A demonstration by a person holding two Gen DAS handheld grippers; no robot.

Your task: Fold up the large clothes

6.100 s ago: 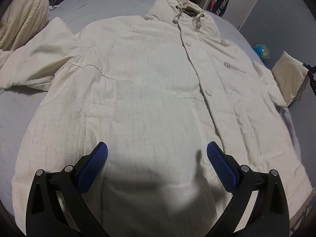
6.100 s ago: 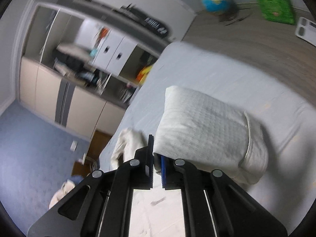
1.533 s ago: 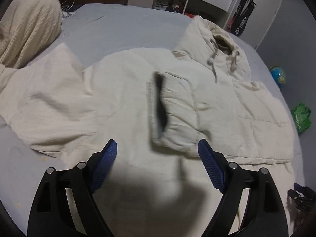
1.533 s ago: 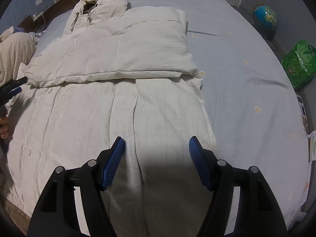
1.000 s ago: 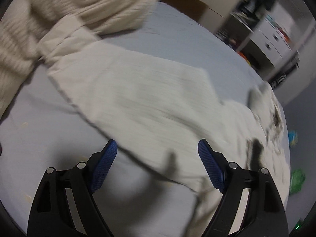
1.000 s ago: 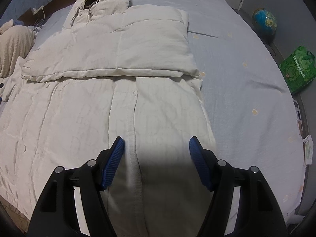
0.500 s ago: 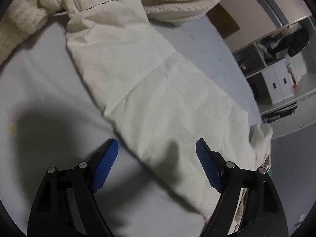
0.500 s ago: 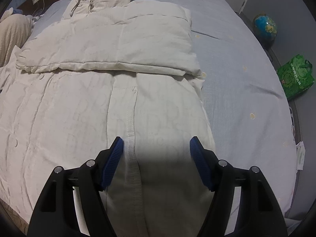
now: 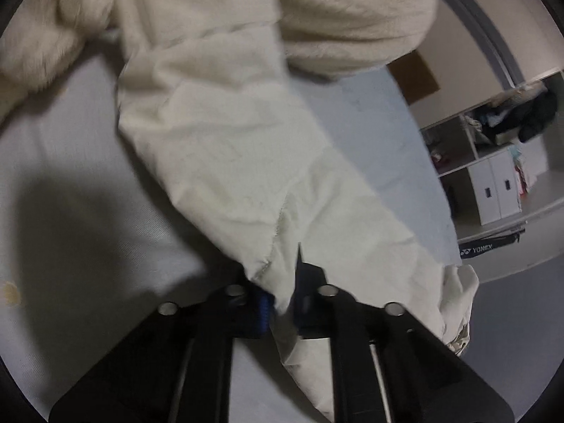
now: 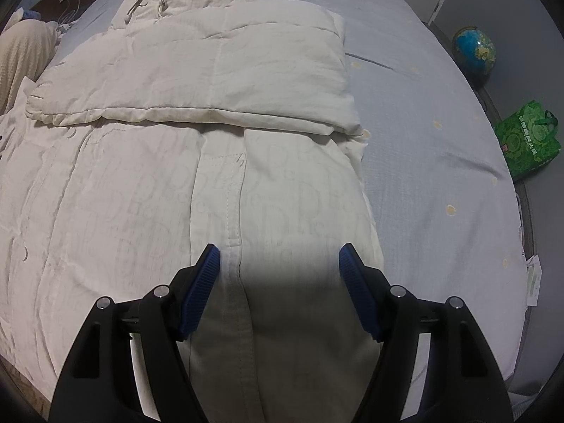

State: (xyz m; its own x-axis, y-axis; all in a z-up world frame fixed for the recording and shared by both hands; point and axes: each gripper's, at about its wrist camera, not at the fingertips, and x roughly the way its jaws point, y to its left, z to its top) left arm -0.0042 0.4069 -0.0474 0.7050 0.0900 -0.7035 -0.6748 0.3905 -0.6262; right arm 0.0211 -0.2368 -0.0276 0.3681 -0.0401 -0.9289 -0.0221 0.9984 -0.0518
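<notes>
A large cream hooded jacket [image 10: 148,190] lies flat on the bed, front up, with one sleeve [image 10: 218,81] folded across its chest. My right gripper [image 10: 280,268] is open and empty, hovering over the jacket's lower front by the button placket. In the left wrist view my left gripper [image 9: 280,303] is shut on the edge of the jacket's other sleeve [image 9: 239,162], which stretches away over the sheet toward its cuff at the top left.
A cream knitted blanket [image 9: 352,17] is heaped at the sleeve's far end. The grey-blue bed sheet [image 10: 430,134] extends to the right. A globe [image 10: 474,51] and a green bag [image 10: 527,139] stand on the floor. White shelves [image 9: 493,183] stand beyond the bed.
My left gripper has closed on the edge of the spread sleeve; half a second ago it was open above it. My right gripper has stayed open over the jacket's lower front.
</notes>
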